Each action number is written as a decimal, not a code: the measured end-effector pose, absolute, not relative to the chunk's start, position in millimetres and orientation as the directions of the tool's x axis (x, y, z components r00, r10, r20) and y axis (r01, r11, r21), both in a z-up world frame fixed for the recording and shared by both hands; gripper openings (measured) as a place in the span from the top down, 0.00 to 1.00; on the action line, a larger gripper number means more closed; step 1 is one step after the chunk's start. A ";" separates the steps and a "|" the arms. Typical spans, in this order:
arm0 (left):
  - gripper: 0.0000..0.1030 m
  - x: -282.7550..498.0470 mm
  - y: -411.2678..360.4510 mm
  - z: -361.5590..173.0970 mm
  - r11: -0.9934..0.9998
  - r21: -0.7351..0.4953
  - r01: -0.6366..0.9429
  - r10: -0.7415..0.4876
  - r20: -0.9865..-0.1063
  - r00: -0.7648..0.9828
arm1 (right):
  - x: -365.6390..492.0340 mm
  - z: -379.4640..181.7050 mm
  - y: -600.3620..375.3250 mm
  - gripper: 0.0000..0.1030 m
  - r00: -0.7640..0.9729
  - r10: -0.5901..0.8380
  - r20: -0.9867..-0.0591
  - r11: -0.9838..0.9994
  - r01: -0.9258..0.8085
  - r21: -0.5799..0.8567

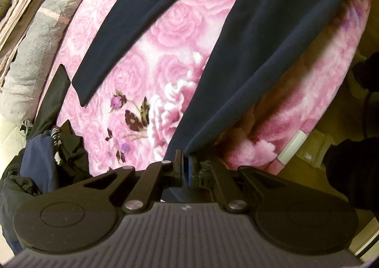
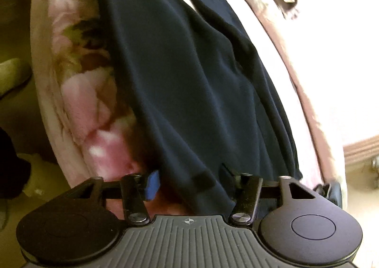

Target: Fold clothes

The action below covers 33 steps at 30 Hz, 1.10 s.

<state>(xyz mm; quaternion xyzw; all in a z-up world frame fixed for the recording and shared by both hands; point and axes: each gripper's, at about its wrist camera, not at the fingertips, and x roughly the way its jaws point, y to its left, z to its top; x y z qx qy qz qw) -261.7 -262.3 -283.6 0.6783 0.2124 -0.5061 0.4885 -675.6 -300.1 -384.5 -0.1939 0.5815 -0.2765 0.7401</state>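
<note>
Left gripper (image 1: pixel 186 163) pinches navy garment (image 1: pixel 248 54) edge; right gripper (image 2: pixel 191 179) spread astride another edge, unclamped; clamp, then fold.

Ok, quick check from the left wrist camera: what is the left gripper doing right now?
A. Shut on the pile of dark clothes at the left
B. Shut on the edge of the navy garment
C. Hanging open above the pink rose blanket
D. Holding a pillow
B: the left gripper has its jaws pressed together on the near edge of the navy garment, which lies across the pink rose blanket.
</note>
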 end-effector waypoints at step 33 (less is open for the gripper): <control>0.98 -185.9 -453.7 -160.5 -0.533 0.512 0.674 -0.261 -0.857 0.444 | -636.1 -218.2 -543.6 0.98 0.239 -0.451 -0.860 0.887 0.011 -0.462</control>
